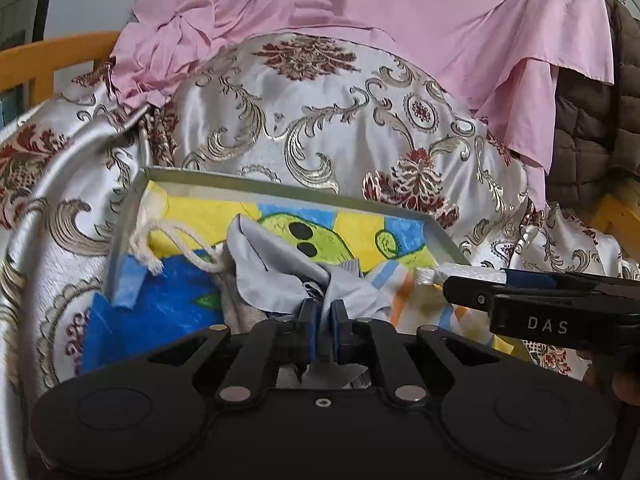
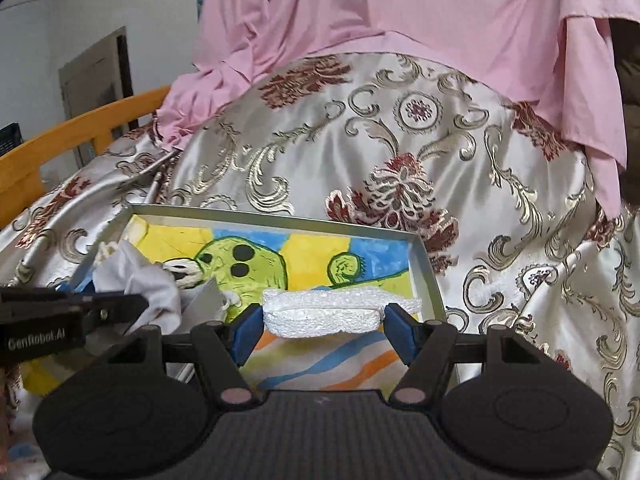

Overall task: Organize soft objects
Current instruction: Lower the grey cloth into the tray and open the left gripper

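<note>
Both grippers were over the shallow tray point(image 2: 424, 252), which sat on a bed draped in patterned satin bedspread point(image 2: 400, 152) with a pink sheet point(image 2: 400, 12) heaped behind it. The left gripper point(image 1: 326, 322) had its fingers pinched nearly together on a bunched grey cloth point(image 1: 276, 276), the fabric spilling up toward 11 o'clock, where a white cord point(image 1: 176, 240) trailed off across the painted cartoon paper point(image 1: 360, 240) lining the tray. The right gripper point(image 2: 325, 322) was spread wide, and a white foam pad point(image 2: 324, 312) lay crosswise between its blue fingers point(image 2: 250, 330), each end touching or all but touching a pad; whether it was actually squeezed could not be told for sure, though it looked held. The foam's long axis ran 9 to 3 o'clock, square across the gripper's reach. From the left wrist view, the right gripper point(image 1: 432, 278) came in at 3 o'clock, foam at its tip. So the foam was plainly the right hand's business and the cloth the left's. The next move probably turned on setting the foam flat at the tray's right side, clear of the cloth bundle at 9 o'clock.
</note>
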Demonstrator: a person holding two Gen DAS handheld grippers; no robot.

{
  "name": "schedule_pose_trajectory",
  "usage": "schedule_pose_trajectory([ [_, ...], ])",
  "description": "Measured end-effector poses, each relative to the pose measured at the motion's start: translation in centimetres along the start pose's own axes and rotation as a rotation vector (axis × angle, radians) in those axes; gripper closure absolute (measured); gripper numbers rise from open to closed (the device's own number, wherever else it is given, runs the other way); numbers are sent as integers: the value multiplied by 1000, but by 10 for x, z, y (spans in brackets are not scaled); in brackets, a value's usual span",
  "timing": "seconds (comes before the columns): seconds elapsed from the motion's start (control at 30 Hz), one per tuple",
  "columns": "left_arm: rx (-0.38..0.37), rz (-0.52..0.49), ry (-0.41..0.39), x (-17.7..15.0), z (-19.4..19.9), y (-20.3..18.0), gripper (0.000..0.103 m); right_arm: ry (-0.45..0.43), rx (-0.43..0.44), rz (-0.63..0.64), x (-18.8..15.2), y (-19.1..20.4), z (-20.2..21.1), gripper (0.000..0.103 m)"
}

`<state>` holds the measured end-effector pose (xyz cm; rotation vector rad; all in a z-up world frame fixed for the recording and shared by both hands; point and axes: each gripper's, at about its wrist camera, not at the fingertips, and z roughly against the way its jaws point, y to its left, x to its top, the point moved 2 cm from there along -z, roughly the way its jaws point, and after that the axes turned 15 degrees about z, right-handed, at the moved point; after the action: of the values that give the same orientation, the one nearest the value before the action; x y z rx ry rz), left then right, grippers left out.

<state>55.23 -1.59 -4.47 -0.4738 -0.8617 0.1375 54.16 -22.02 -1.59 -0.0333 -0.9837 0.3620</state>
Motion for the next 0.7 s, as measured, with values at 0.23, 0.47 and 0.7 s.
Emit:
schedule_pose_trajectory([
  [0.23, -6, 7, 0, -5, 0, -4, 90, 29, 10, -2, -10, 2, -8, 32],
  [0.47, 8, 2, -11, -8, 10, -8, 69, 39, 24, -16, -17, 2, -6, 31],
  [0.7, 1, -9, -69, -17, 44, -15, 41, 7, 23, -5, -19, 5, 15, 19],
])
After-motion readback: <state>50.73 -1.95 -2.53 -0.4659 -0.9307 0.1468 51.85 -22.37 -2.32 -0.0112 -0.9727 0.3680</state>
